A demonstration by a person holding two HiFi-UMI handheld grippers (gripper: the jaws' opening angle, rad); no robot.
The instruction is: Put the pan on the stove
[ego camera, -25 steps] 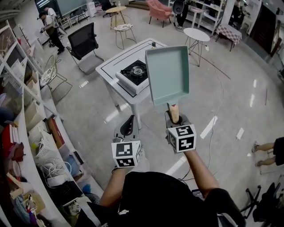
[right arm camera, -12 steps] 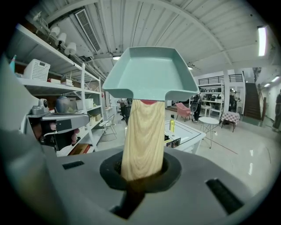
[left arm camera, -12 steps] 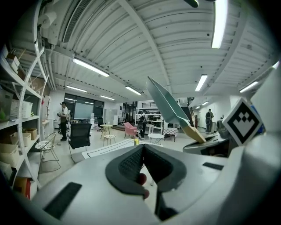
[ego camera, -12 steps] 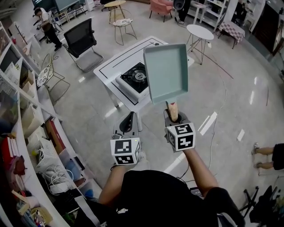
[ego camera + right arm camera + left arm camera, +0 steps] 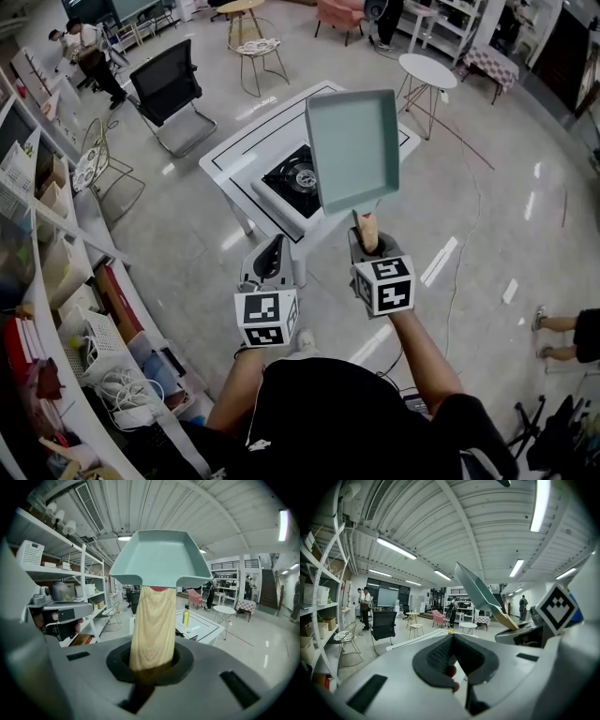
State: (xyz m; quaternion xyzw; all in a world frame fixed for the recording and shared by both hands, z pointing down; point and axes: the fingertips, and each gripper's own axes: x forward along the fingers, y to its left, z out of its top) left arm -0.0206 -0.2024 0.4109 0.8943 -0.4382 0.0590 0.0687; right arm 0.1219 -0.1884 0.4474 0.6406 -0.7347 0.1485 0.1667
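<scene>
Gas stove [image 5: 292,178] now nearer, lower in frame | right gripper [image 5: 367,242] jaws clamp square pan [image 5: 353,148] handle, pan pointing up-frame | stove up-left of jaws | left gripper [image 5: 272,262] jaws closed, empty

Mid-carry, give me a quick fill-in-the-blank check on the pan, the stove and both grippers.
The right gripper is shut on the pan's ____ handle. The stove sits on a ____ table. The left gripper, jaws together, holds ____.
Missing words: wooden; white; nothing.
</scene>
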